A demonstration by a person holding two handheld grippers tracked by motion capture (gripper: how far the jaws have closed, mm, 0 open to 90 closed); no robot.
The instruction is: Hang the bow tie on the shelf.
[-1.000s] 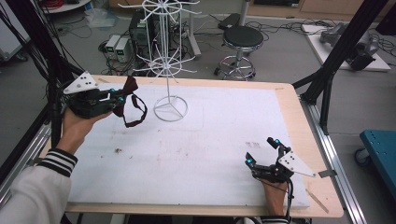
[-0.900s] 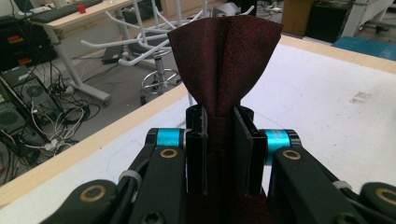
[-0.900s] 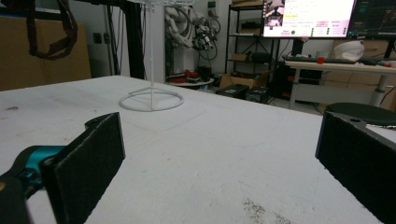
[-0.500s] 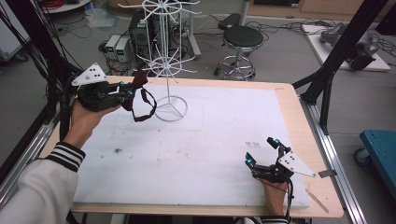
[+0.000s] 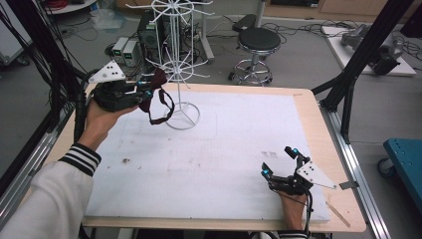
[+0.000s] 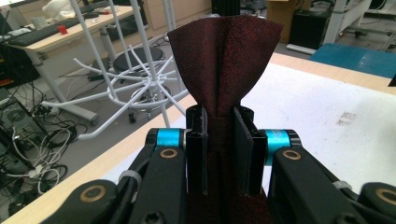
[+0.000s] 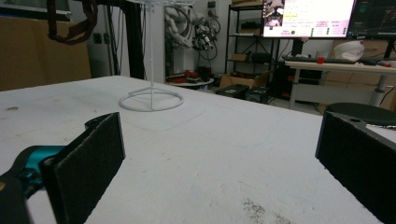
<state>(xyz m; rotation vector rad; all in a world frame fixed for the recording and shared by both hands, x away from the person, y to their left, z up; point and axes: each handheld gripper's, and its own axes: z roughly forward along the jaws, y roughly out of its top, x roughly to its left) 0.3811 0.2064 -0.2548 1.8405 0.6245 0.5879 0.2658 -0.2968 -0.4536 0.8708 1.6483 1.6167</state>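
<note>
One hand-held gripper (image 5: 148,92) clamps a dark red bow tie (image 5: 158,97) beside the rack (image 5: 175,59)

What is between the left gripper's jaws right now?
The left gripper is shut on a dark red bow tie; its cloth fans out above the jaws. In the high view its strap hangs beside the white rack. The pinched part is covered.

I see left gripper (image 5: 144,92) move right and up from counter's left edge toward white wire rack (image 5: 175,74). Dark red bow tie (image 5: 158,79) rides along in clamped jaws, now right beside rack's lower prongs. Its strap loop (image 5: 161,108) swings over rack's base ring. My left forearm reaches further over counter (image 5: 224,149).
</note>
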